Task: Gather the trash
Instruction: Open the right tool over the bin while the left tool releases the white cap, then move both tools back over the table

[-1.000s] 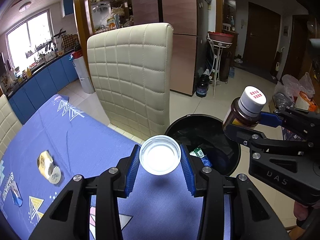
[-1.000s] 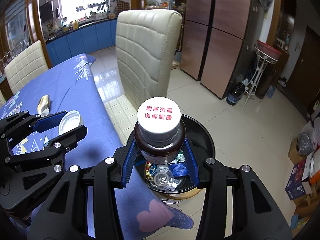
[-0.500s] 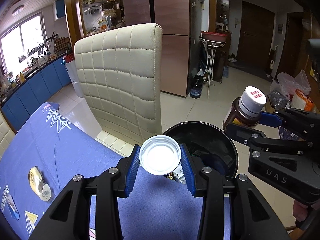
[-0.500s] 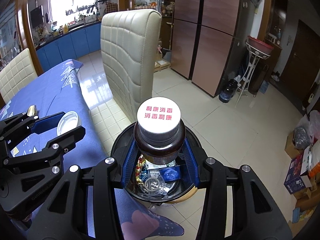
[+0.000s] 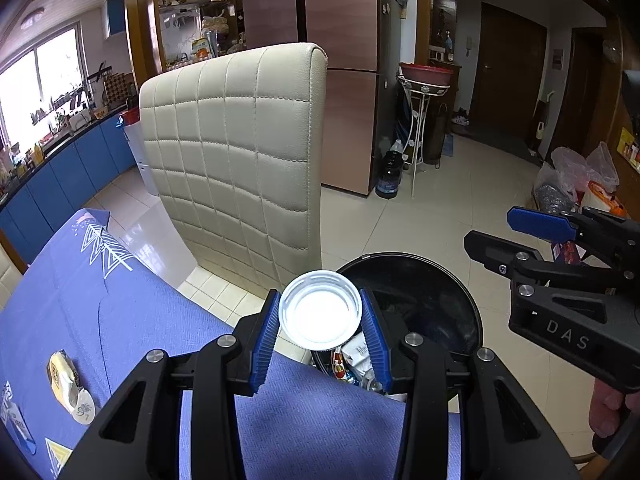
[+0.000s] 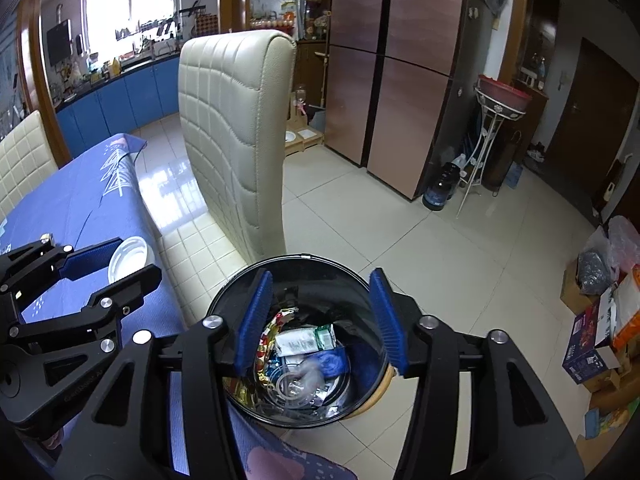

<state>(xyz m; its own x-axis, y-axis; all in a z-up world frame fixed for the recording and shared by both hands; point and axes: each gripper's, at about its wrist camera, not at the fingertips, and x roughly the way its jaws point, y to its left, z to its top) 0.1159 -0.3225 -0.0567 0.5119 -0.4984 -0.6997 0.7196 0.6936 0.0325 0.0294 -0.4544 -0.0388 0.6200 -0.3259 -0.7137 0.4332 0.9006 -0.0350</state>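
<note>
My left gripper (image 5: 320, 304) is shut on a round white lid (image 5: 320, 320), held at the blue table's edge beside the bin; the right wrist view shows the same lid (image 6: 130, 258) in that gripper (image 6: 136, 260). The black round trash bin (image 6: 296, 258) stands on the floor below, with wrappers, a white packet and clear plastic inside. My right gripper (image 6: 320, 276) hangs over the bin's mouth, its jaws opening with nothing between them. From the left wrist view that gripper (image 5: 492, 228) is empty too, right of the bin (image 5: 400, 256). I cannot pick out the brown bottle.
A cream quilted chair (image 5: 240, 160) stands close behind the bin and table corner. A crumpled wrapper (image 5: 70, 392) lies on the blue tablecloth (image 5: 120, 312) at left. Bags and boxes (image 6: 600, 320) sit on the tiled floor at right; a metal stand (image 6: 492, 128) is by the fridge.
The right gripper's jaws have spread and the brown bottle with the white cap has left them. Both grippers have shifted toward the bin; the left still grips the lid.
</note>
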